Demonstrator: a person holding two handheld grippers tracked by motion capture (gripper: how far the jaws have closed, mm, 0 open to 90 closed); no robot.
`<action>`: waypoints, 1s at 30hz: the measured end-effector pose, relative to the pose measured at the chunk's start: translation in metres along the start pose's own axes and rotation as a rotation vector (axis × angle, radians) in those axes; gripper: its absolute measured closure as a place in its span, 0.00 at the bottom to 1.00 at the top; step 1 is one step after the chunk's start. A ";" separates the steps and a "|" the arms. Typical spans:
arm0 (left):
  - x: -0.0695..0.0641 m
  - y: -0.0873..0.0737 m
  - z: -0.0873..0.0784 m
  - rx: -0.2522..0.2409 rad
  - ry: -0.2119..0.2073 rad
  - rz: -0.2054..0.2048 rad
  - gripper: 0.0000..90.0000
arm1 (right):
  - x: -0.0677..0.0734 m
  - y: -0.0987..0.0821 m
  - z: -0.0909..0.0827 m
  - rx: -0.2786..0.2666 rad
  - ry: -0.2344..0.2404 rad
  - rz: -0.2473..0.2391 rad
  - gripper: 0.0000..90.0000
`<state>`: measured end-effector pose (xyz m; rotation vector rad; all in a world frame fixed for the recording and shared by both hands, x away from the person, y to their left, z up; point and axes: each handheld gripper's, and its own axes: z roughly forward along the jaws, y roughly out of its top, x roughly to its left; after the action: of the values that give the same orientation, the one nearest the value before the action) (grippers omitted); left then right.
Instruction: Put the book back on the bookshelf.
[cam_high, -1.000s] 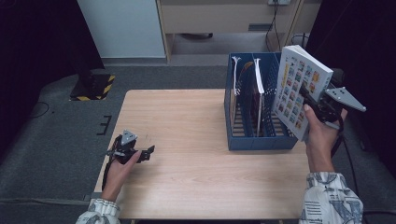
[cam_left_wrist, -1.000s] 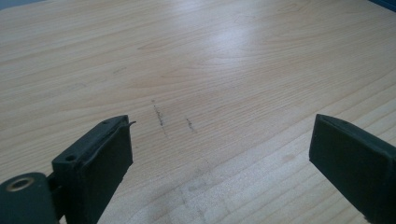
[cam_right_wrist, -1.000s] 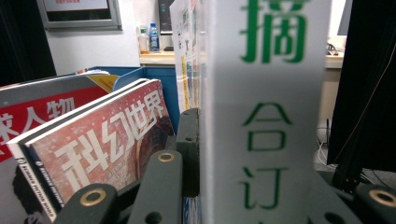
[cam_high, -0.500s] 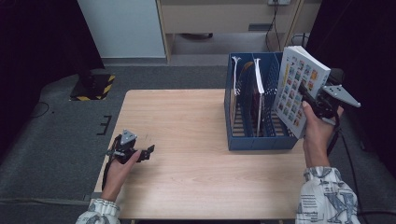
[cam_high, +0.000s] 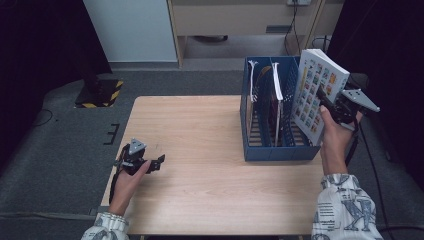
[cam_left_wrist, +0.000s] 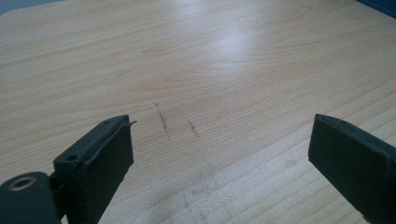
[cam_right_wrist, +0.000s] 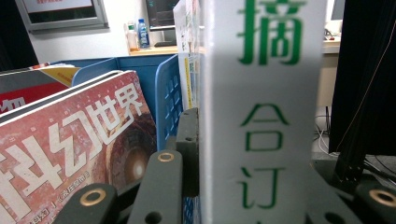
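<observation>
Right gripper (cam_high: 331, 103): we are holding it up at the right end of the blue file rack (cam_high: 260, 150), with the fingers clamped narrow on a thick white book (cam_high: 317, 95)
Book: we are seeing it tilted, its cover of small coloured squares facing the high view, its lower edge just over the rack's right wall; whether it is touching the wall we cannot tell
Book spine: in the right gripper view it is standing upright between the black fingers, white with green characters (cam_right_wrist: 261, 140)
Rack: it is sitting on the right part of the bench (cam_high: 200, 130), with its far end reaching past the bench's back edge
Magazines: a red-covered magazine (cam_right_wrist: 70, 154) with large white characters is leaning inside the rack, just beside the held book; in the high view more thin ones (cam_high: 276, 95) are standing in the middle compartments
Left gripper (cam_high: 159, 163): we are resting it low at the near left corner of the bench, well apart from the rack
Left fingers: they are standing wide, one pad (cam_left_wrist: 102, 163) at each side of the left gripper view, with bare wood between them and nothing held
Bench surface: we are spotting a few faint dark scratches (cam_left_wrist: 163, 121) on the wood ahead of the left gripper
</observation>
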<state>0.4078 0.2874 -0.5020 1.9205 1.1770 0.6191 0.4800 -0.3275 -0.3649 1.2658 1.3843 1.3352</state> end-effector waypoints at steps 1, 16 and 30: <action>0.000 0.000 0.000 0.000 0.000 0.000 0.07 | 0.000 0.000 0.000 -0.001 0.001 0.000 0.82; -0.001 0.002 0.000 -0.001 -0.001 0.011 0.07 | 0.005 -0.004 0.009 -0.024 0.009 0.005 0.82; -0.001 0.002 0.000 -0.003 0.005 0.009 0.07 | 0.007 -0.015 0.012 -0.016 0.013 -0.002 0.82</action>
<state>0.4083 0.2865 -0.5006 1.9241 1.1707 0.6309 0.4892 -0.3178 -0.3808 1.2468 1.3807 1.3529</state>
